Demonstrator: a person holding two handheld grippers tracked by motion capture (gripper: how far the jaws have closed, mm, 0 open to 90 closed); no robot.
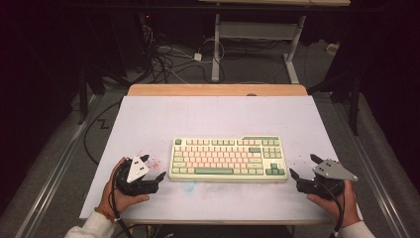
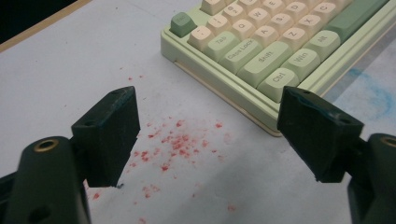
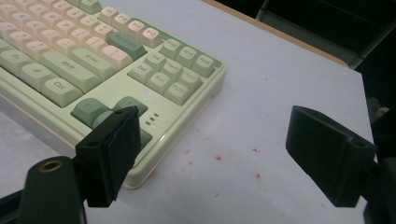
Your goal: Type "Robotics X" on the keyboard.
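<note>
A pale green and cream keyboard (image 1: pixel 228 158) lies flat on the white table top (image 1: pixel 218 116), a little in front of its middle. My left gripper (image 1: pixel 154 168) rests just off the keyboard's left end, jaws wide open and empty. In the left gripper view the keyboard's front left corner (image 2: pixel 275 56) sits ahead of the left gripper (image 2: pixel 212 135), near the right-hand jaw. My right gripper (image 1: pixel 303 166) stands open and empty off the keyboard's right end. In the right gripper view the keyboard's arrow-key corner (image 3: pixel 140 79) lies behind the left-hand jaw of the right gripper (image 3: pixel 210 154).
Red specks (image 2: pixel 177 144) dot the table top left of the keyboard, more red specks (image 3: pixel 217 158) lie at its right, and a faint blue smudge (image 1: pixel 190 186) marks the front. A wooden edge (image 1: pixel 218 89) runs along the back. Beyond it are cables (image 1: pixel 168 59) and a desk frame (image 1: pixel 257 44).
</note>
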